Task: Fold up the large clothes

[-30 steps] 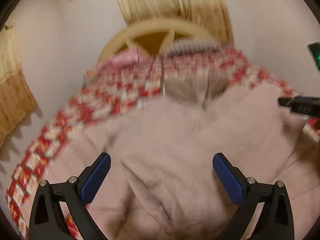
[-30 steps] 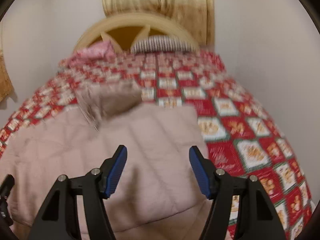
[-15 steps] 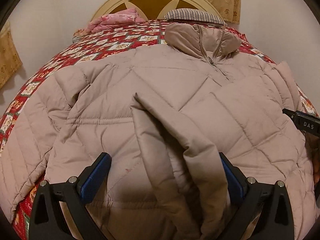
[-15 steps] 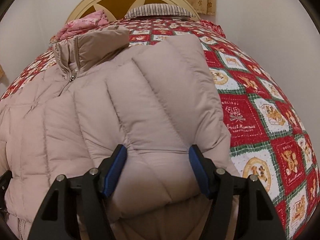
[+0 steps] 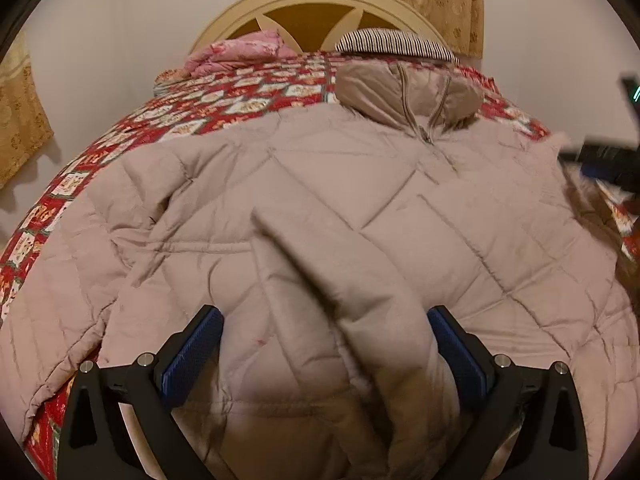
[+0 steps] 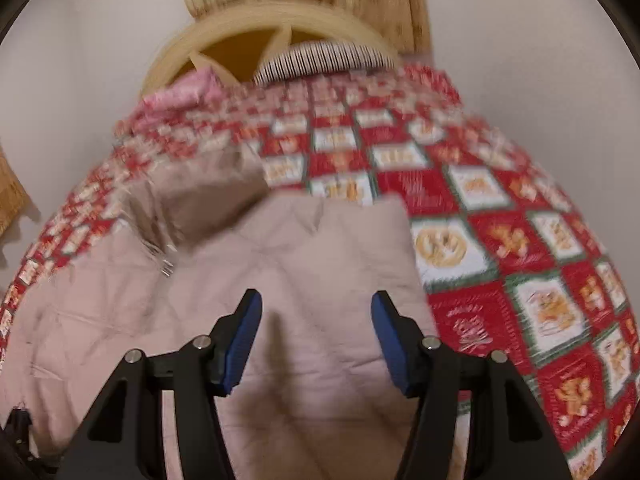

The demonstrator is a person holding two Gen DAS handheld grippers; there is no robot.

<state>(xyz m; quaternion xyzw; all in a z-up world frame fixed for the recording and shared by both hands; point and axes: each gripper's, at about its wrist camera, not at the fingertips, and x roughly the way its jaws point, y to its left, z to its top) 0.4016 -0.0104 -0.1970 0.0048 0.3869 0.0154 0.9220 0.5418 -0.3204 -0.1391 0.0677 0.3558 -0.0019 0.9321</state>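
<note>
Puffy coat: the tan coat [image 5: 304,208] lies flat on the bed, collar toward the headboard [image 5: 320,8].
Sleeve: one sleeve [image 5: 360,292] is folded across the coat's middle.
Bed cover: a red and white quilt [image 6: 500,240] shows bare on the right side.
Pillows: a pink one [image 5: 240,52] and a striped one [image 5: 396,40] sit by the headboard.
Left gripper [image 5: 326,352]: fingers wide apart, the sleeve between them.
Right gripper [image 6: 316,340]: fingers apart above the coat's right edge.

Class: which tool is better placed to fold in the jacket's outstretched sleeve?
Left. The left tool is open over the jacket, beside that sleeve; the right tool is at the opposite edge.
</note>
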